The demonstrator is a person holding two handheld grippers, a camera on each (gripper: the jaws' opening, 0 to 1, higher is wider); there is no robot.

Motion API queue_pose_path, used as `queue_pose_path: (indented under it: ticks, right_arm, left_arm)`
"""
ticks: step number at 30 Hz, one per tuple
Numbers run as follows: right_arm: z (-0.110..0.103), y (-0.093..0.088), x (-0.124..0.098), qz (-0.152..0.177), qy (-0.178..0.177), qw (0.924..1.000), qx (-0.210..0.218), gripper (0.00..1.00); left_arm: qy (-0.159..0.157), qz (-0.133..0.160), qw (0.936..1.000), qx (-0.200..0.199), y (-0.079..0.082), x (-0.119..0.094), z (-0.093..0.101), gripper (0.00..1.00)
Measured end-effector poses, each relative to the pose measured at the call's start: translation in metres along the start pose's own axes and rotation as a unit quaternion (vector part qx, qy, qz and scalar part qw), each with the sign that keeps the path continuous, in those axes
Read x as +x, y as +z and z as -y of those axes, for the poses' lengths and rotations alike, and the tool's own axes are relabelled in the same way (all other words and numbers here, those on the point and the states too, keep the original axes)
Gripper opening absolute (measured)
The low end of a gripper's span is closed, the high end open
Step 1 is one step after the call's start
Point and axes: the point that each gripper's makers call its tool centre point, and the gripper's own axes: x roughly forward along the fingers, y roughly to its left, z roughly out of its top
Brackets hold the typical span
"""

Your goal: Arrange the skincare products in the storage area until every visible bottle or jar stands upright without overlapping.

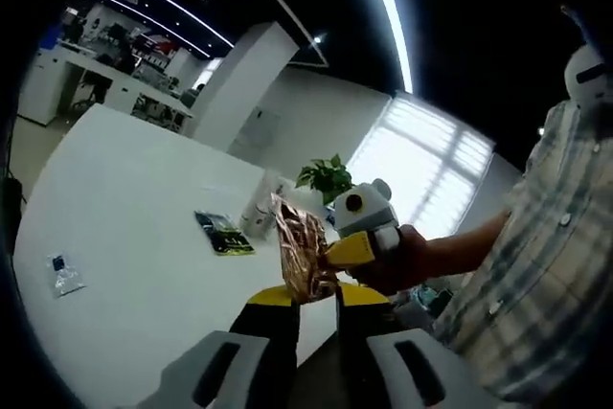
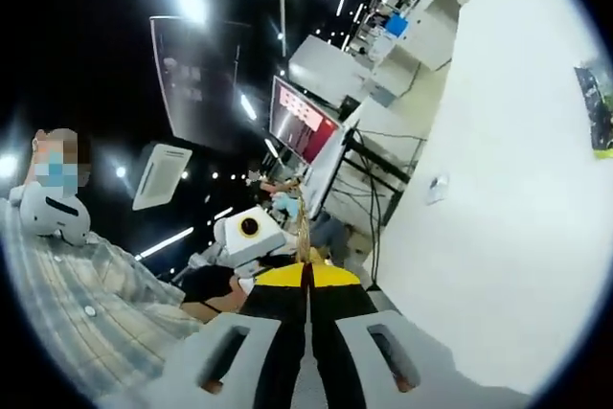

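- Skincare packet – a crinkly gold-brown foil sachet – is held up in the air above the white counter, not set down anywhere.
- Right gripper, seen in the left gripper view, pinches the packet's edge; in the right gripper view its jaws are clenched together with a thin gold strip rising from the tips.
- Left gripper sits just below the packet, jaws slightly parted; whether it touches the foil I cannot tell.
- Still lying flat on the counter: a dark green-and-yellow sachet and a small clear packet; a white bottle stands near a potted plant.
- My judgement – the arranging is early, with nothing visibly placed and several items left.
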Motion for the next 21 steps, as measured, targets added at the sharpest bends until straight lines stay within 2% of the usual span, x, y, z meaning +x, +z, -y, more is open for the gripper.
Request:
queue_pose_path:
  ticks: [2,5,6,10,11,13,14,16,17,19,21]
  right_arm:
    - [0.001,-0.005,0.003,-0.018,-0.001,0.9998,0.003,0.00]
    - [0.001,-0.009,0.008,-0.029,0.001,0.9996,-0.004,0.00]
    - [0.001,-0.005,0.009,-0.021,0.006,0.9998,0.000,0.00]
    - [0.001,0.002,0.013,0.009,0.008,0.9999,0.005,0.02]
    - [0.001,0.003,0.014,0.018,0.009,0.9997,0.016,0.04]
    - [-0.008,-0.002,0.018,0.022,0.036,0.9975,0.058,0.04]
    - [-0.007,0.002,0.019,0.045,0.035,0.9965,0.061,0.04]
    - [-0.008,0.002,0.019,0.057,0.040,0.9952,0.069,0.04]
    - [-0.008,0.004,0.019,0.073,0.043,0.9923,0.090,0.04]
    - [-0.008,0.003,0.019,0.087,0.050,0.9881,0.117,0.04]
    - [-0.009,0.001,0.015,0.089,0.055,0.9883,0.111,0.01]
  left_arm:
    - [-0.003,0.000,1.0000,-0.004,0.000,0.000,0.000,0.12]
    - [-0.008,-0.002,0.9999,0.008,0.000,-0.002,0.003,0.03]
    - [0.000,0.005,0.9999,0.015,0.002,-0.003,0.001,0.02]
    - [0.006,0.024,0.9997,-0.003,0.010,-0.007,-0.004,0.01]
    - [0.004,0.025,0.9996,-0.011,0.010,-0.007,-0.004,0.01]
    - [-0.014,0.041,0.9987,-0.026,0.016,-0.010,0.002,0.01]
    - [-0.010,0.044,0.9987,-0.026,0.016,-0.011,0.001,0.01]
    - [-0.010,0.046,0.9985,-0.028,0.017,-0.011,0.002,0.01]
    - [-0.011,0.049,0.9983,-0.030,0.017,-0.012,0.002,0.01]
    - [-0.010,0.051,0.9982,-0.031,0.018,-0.011,0.002,0.01]
    - [-0.015,0.048,0.9980,-0.038,0.017,-0.010,0.004,0.01]
